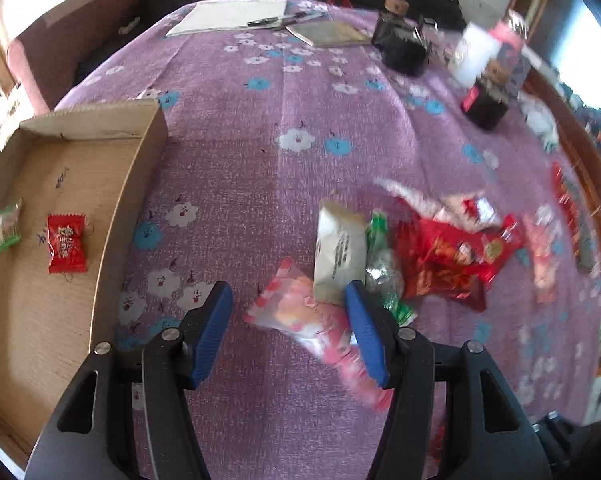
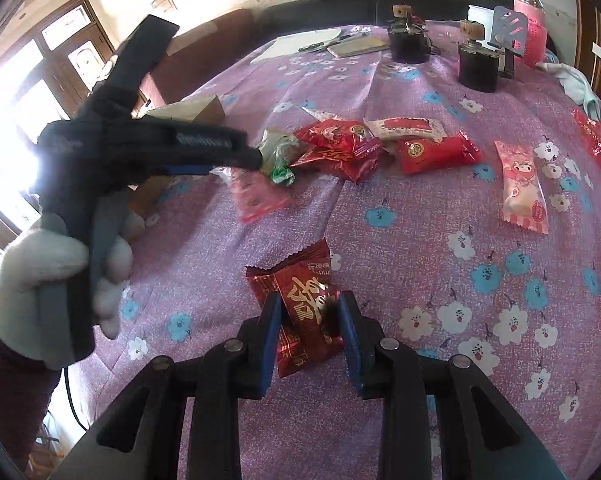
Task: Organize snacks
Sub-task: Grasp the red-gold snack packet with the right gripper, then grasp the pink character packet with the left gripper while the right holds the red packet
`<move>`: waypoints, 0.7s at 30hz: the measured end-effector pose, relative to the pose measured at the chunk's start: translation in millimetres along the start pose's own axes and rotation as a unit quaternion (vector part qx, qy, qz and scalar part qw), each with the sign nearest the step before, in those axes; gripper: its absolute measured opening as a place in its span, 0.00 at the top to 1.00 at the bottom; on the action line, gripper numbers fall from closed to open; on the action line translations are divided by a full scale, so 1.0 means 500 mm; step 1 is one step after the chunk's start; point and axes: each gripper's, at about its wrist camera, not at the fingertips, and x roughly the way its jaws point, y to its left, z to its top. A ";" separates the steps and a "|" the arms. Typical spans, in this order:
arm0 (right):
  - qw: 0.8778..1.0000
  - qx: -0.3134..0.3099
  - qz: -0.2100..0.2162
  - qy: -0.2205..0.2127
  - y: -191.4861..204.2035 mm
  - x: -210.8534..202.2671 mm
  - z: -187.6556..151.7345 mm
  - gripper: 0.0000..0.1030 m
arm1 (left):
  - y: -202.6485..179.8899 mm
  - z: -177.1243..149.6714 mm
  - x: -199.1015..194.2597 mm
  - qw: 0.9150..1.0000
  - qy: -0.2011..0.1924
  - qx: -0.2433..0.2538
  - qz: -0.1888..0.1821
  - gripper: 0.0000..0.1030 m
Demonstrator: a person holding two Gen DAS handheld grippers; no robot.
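Snacks lie scattered over a purple flowered tablecloth (image 1: 260, 184) on the table. Nearest the right gripper (image 2: 310, 320), a dark red snack packet with gold lettering (image 2: 304, 304) sits between its blue pads; the pads press on both sides, so the gripper is clenched on it. Ahead and to its right lies a pink cartoon packet (image 2: 522, 184). Farther ahead sits a heap of red packets (image 2: 340, 148), with a white-and-red one (image 2: 408, 128) behind it.

The left gripper (image 1: 288, 316) stands with its fingers spread, grasping nothing. A pink packet (image 1: 300, 308) lies on the cloth between them, close against the right-hand pad (image 1: 364, 336); blur hides whether they touch. Just beyond its tips lie a beige packet (image 1: 338, 248), a green one (image 1: 380, 256) and red packets (image 1: 452, 256).

Off to its left is a shallow cardboard box (image 1: 132, 184) holding a red candy (image 1: 65, 244) and a green-and-white one (image 1: 6, 228), set apart. In the right wrist view a gloved hand (image 2: 56, 272) holds the left gripper. Far ahead stand two dark jars (image 2: 476, 64) and papers (image 1: 228, 14).
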 end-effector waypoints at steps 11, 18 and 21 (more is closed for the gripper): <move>1.000 0.007 -0.005 -0.010 -0.039 -0.022 -0.025 0.61 | 0.004 -0.117 -0.080 0.994 0.018 0.087 -0.067 0.47; 0.999 0.024 -0.005 -0.030 -0.053 -0.030 -0.028 0.32 | 0.040 -0.145 -0.126 0.994 0.004 0.015 -0.106 0.47; 0.999 -0.001 -0.009 -0.037 -0.034 -0.030 -0.025 0.32 | 0.036 -0.162 -0.130 0.993 -0.003 -0.002 -0.117 0.47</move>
